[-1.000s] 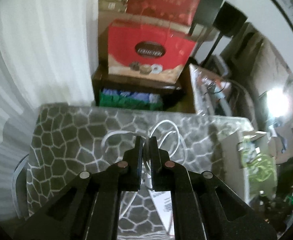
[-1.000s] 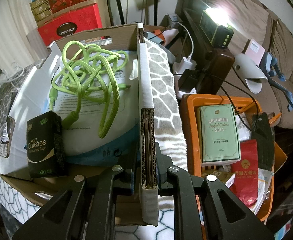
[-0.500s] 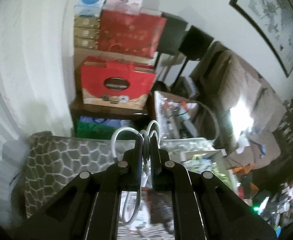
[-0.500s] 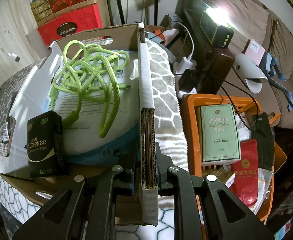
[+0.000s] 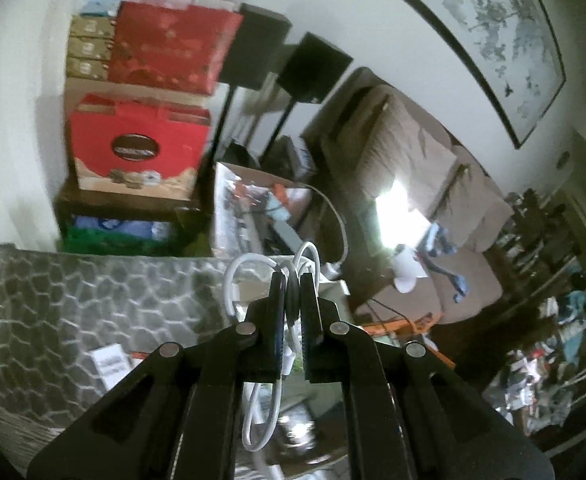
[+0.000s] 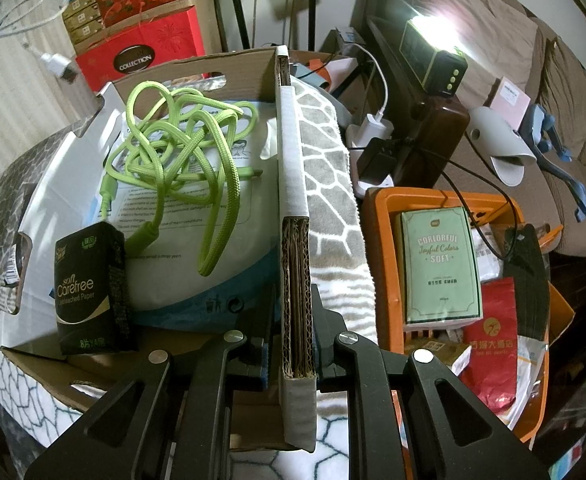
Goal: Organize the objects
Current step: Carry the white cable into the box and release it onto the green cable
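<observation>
Cardboard box (image 6: pixel 293 184) holds green cord (image 6: pixel 181 140), tissue pack (image 6: pixel 93 292), white bag (image 6: pixel 197 272).

The left gripper (image 5: pixel 292 280) is matt black plastic with dull silver metal rivets; the white cable (image 5: pixel 261 344) pinched in it looks smooth and slightly glossy. The right gripper (image 6: pixel 293 300), of the same matt black plastic, clamps the cardboard box (image 6: pixel 291 240), whose wall shows raw brown corrugated layers under a white paper facing. Inside, along that right wall, the green cord (image 6: pixel 181 152) has a rough braided weave and lies on a smooth white plastic pack (image 6: pixel 229 240). At the box's near left corner, the black tissue pack (image 6: pixel 91 292) is wrapped in glossy film. The grey patterned cloth (image 6: pixel 329 176) looks soft and napped. The orange crate (image 6: pixel 381 264) is smooth plastic.
</observation>
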